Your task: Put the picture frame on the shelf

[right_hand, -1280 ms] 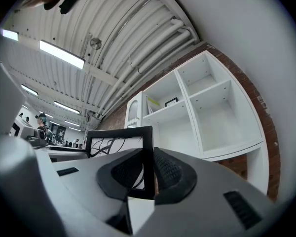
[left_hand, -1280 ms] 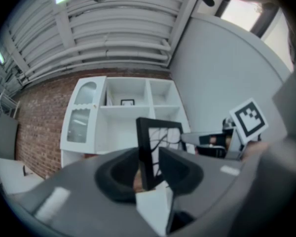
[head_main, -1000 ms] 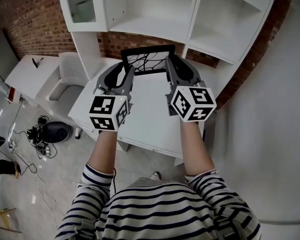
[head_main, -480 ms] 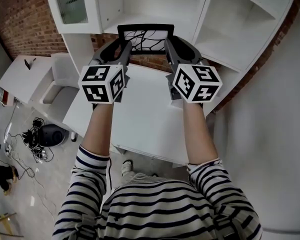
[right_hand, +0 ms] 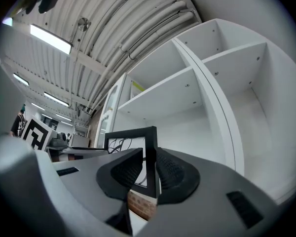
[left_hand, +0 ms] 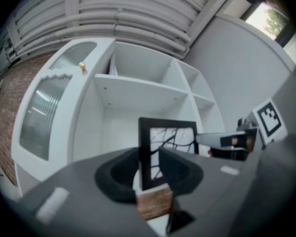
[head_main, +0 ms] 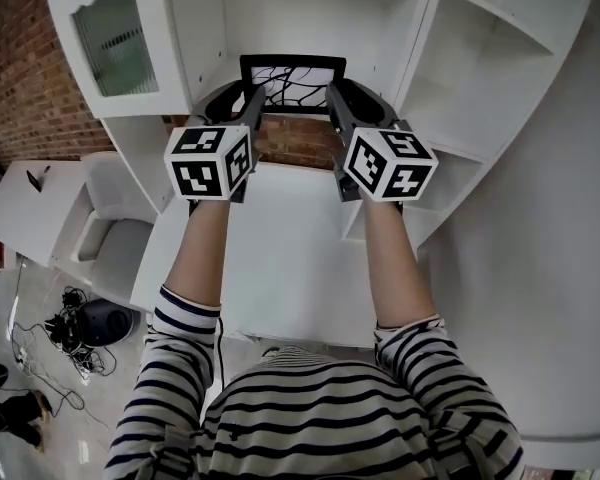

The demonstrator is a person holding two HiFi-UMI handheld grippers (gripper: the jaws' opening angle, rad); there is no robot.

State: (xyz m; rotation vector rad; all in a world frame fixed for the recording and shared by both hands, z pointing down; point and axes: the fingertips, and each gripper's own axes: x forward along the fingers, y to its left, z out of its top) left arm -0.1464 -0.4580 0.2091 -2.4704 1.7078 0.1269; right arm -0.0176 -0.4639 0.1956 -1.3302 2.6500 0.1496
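Note:
The picture frame [head_main: 292,83] is black with a white picture of dark branches. It hangs upright in the air in front of the open middle compartment of the white shelf unit [head_main: 420,38]. My left gripper [head_main: 250,108] is shut on its left edge and my right gripper [head_main: 334,108] on its right edge. In the left gripper view the frame [left_hand: 173,136] stands between the dark pads of my left gripper [left_hand: 149,169], with a shelf board [left_hand: 138,90] behind it. In the right gripper view the frame [right_hand: 133,141] is pinched at its edge by my right gripper [right_hand: 149,169].
A cabinet door with ribbed glass [head_main: 110,38] is at the left of the shelf unit. Below my arms lies a white table [head_main: 280,258] against a brick wall [head_main: 20,78]. A grey chair [head_main: 110,238] and cables [head_main: 75,323] are on the floor at left.
Both grippers have lifted the frame from just above the table up to the level of the shelf compartment. The grip on both edges has stayed the same.

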